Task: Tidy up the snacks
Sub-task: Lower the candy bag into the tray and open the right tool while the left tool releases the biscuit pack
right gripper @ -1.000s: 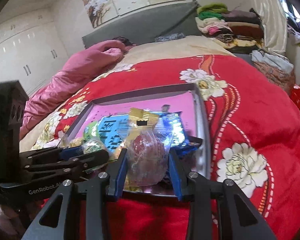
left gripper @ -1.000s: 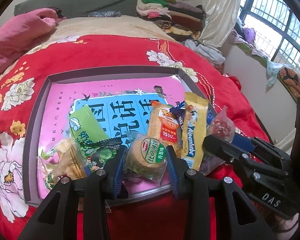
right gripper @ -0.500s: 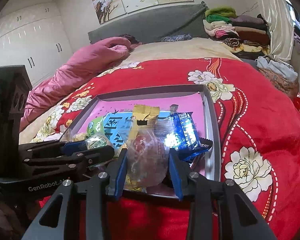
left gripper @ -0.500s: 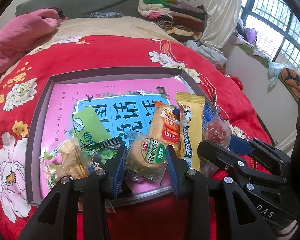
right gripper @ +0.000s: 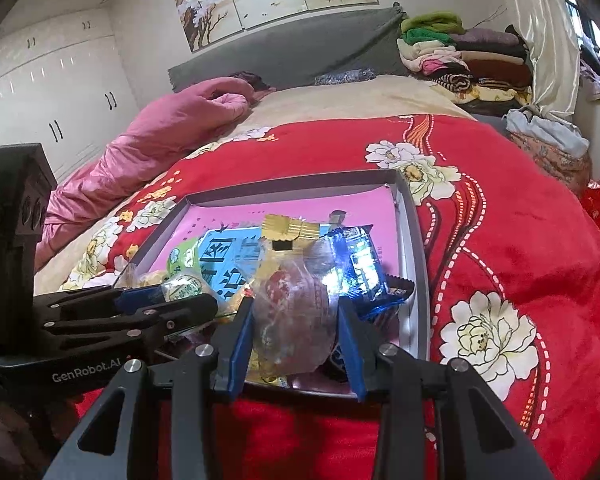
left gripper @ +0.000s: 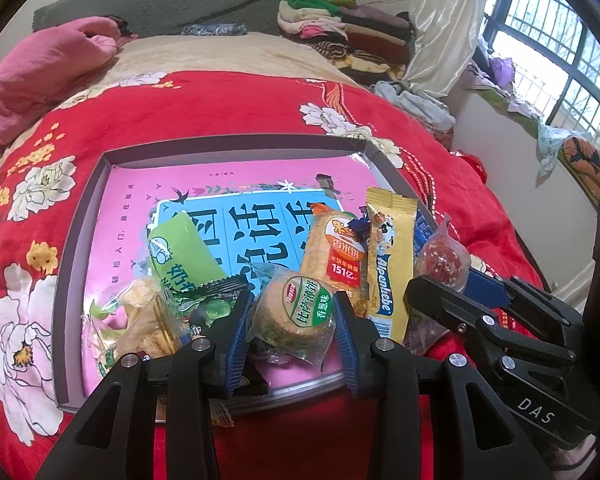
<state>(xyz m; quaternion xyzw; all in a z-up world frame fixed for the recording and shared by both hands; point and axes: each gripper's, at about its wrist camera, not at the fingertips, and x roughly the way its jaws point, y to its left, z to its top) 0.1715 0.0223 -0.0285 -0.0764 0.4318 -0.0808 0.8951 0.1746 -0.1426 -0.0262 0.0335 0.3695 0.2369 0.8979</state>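
A shallow grey tray (left gripper: 236,146) with a pink printed bottom lies on a red floral bedspread. Several snacks sit at its near edge. My left gripper (left gripper: 292,316) is shut on a round biscuit pack with a green label (left gripper: 296,312), held just over the tray's near edge. My right gripper (right gripper: 296,316) is shut on a clear bag of red sweets (right gripper: 296,312), also seen in the left wrist view (left gripper: 442,258). In the tray lie a green packet (left gripper: 180,252), an orange rice-cracker pack (left gripper: 334,254), a yellow Alpenliebe stick (left gripper: 390,264), a blue packet (right gripper: 360,264) and a clear cracker bag (left gripper: 144,324).
The tray's rim (right gripper: 412,248) stands at the right. A pink quilt (right gripper: 148,144) lies at the far left of the bed. Folded clothes (left gripper: 340,20) are stacked by the headboard. A window ledge (left gripper: 540,120) runs along the right.
Both grippers have drawn back slightly toward me and risen a little with their snacks held. The snacks in the tray have not moved.
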